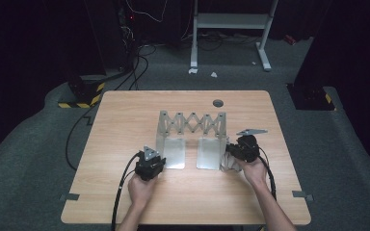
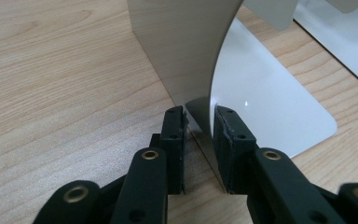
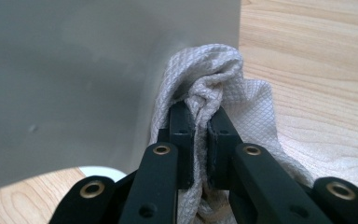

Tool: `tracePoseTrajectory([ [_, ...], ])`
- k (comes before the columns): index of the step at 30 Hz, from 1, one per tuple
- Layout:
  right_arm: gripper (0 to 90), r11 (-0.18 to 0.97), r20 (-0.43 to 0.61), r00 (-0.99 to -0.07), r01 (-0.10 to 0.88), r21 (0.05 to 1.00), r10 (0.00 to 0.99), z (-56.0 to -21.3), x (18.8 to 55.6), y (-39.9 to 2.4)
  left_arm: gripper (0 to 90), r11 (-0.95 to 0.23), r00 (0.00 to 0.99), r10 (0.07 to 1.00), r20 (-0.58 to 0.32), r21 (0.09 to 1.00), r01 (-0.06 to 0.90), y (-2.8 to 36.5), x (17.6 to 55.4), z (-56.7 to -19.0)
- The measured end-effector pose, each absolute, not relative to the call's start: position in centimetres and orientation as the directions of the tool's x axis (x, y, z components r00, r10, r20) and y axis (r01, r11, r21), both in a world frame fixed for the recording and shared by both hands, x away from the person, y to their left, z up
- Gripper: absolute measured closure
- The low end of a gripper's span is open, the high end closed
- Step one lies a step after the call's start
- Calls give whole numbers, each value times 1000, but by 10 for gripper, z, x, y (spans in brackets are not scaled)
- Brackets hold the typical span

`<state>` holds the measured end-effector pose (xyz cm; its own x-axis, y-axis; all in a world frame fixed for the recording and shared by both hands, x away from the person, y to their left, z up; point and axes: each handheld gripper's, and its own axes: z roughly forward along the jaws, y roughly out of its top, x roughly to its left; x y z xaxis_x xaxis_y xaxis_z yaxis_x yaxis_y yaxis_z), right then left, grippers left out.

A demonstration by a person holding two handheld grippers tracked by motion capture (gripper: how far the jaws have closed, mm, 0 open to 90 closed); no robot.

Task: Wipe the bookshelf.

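Note:
A grey metal expanding rack (image 1: 192,122) with a scissor lattice stands mid-table on two flat base plates. My left gripper (image 1: 160,156) sits at the near edge of its left upright. In the left gripper view that thin upright (image 2: 182,46) passes between my jaws (image 2: 199,122), lying against one pad with a gap at the other, so the gripper is open. My right gripper (image 1: 228,155) is at the outer side of the right upright (image 3: 98,70). It (image 3: 201,116) is shut on a bunched white waffle-weave cloth (image 3: 256,112) pressed against that metal; the cloth (image 1: 229,164) also rests on the table.
The wooden table (image 1: 125,115) has a round grommet (image 1: 218,103) behind the rack. The rack's shiny base plate (image 2: 261,98) lies flat by my left jaws. Cables (image 1: 77,130) run over the carpet at left, and a metal stand (image 1: 231,21) is behind.

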<state>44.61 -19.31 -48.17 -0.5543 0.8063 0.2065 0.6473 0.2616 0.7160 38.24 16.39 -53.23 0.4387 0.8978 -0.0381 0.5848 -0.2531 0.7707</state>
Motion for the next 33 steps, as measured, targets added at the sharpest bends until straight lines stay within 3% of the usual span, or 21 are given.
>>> tracePoseTrajectory([
  [10,833,204,225,-564,596,776,795,-447,449,-200,747,-253,441,897,-41,770,586,164,382,-532],
  [19,834,195,174,-587,510,838,790,-405,448,-201,752,-252,439,897,-40,770,586,164,382,-532],
  [33,836,210,121,-596,456,865,794,-373,462,-193,753,-253,439,897,-39,770,586,164,382,-532],
])
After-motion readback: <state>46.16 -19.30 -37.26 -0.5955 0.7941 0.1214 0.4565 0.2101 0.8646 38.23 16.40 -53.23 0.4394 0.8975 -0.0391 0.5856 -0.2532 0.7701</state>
